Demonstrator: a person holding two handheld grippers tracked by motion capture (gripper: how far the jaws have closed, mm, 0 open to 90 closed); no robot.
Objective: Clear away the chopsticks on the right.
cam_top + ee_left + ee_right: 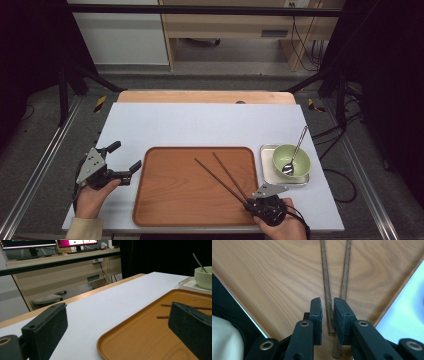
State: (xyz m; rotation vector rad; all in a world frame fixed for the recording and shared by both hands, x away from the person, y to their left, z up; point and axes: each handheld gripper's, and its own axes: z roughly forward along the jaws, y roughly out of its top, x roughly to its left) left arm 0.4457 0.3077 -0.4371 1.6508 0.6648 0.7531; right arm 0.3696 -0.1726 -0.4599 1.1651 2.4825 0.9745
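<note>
The white tabletop (200,122) is carrying everything, and a wooden tray (165,200) is lying at its six o'clock edge, taking up the middle of the near side. At three o'clock from the tray, just beside its right rim, a small metal dish (265,172) is sitting with a green bowl (300,159) standing in it, and a spoon (296,150) is leaning in the bowl with its handle pointing toward twelve o'clock. The left claw (125,157) is resting on the tabletop at nine o'clock from the tray, held in the person's left hand (92,197), its jaws standing wide apart and gripping nothing; in the left gripper view the tray's near corner is lying between them. The right claw (327,307) is sitting over the tray's five o'clock corner, held in the right hand (282,227). The two chopsticks (220,175) are lying flat on the tray, running from that corner toward eleven o'clock and spreading apart at their far tips. In the right gripper view the jaws are standing close together, with the near end of one chopstick lying in the narrow gap between them while the other is passing under the right jaw; whether the jaws are pressing on the stick cannot be told.
</note>
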